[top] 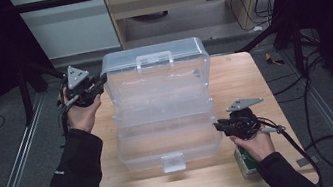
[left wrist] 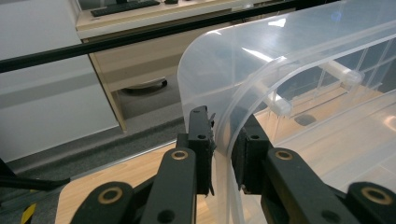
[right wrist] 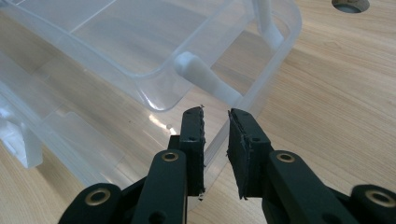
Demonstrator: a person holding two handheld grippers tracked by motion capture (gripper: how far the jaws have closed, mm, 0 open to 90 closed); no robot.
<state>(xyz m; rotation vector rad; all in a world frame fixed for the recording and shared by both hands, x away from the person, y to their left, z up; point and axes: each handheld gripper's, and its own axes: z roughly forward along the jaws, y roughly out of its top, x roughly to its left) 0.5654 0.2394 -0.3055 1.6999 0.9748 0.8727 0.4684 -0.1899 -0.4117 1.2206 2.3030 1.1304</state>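
Note:
A clear plastic tiered storage box (top: 164, 124) stands open in the middle of the wooden table (top: 238, 77). Its lid (top: 154, 57), with a carry handle, is raised at the far side, and the trays are spread toward me. My left gripper (top: 102, 83) is at the lid's left end. In the left gripper view my left gripper (left wrist: 222, 135) is shut on the curved lid wall (left wrist: 243, 70). My right gripper (top: 218, 127) is at the bottom tray's right side. In the right gripper view my right gripper (right wrist: 216, 116) is shut on that tray's rim (right wrist: 275, 60).
A green and white carton (top: 246, 163) lies under my right hand near the table's front right corner. A white latch (top: 173, 162) hangs at the box's near side. Cables trail on the floor to the right. A pale cabinet stands behind the table.

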